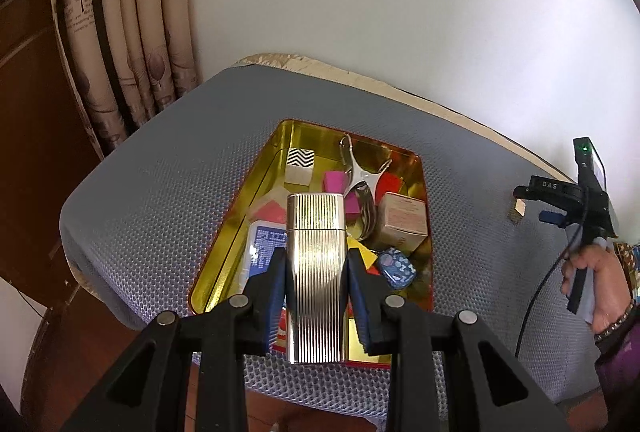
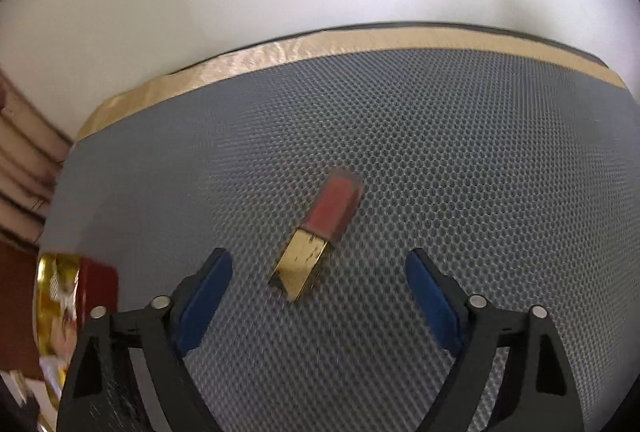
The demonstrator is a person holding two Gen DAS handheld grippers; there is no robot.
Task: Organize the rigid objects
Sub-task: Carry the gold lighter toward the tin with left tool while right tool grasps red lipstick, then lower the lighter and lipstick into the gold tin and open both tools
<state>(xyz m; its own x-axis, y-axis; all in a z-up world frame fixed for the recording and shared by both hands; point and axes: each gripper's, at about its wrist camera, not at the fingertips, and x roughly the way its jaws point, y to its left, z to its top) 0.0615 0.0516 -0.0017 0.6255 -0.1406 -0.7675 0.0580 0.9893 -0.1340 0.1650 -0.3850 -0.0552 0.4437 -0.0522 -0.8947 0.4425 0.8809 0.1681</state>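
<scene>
Silver ribbed case (image 1: pixel 316 272), gold-lined red tin (image 1: pixel 240 208), pink-and-gold lipstick (image 2: pixel 320 236), grey honeycomb mat (image 2: pixel 460 160)

A glossy ribbed metal case (image 1: pixel 316 272), a shiny gold-lined tin (image 1: pixel 240 192), and a matt grey honeycomb-textured mat (image 2: pixel 440 152).

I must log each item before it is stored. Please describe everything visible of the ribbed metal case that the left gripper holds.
The ribbed metal case is a flat, tall box of shiny silver-gold metal with fine grooves running along its length. A seam near its far end marks a cap, which looks shut. The left gripper clamps it by both narrow sides with blue pads, lengthwise along the fingers, cap end away from the camera. It appears held above the gold tin, touching nothing else visible.
</scene>
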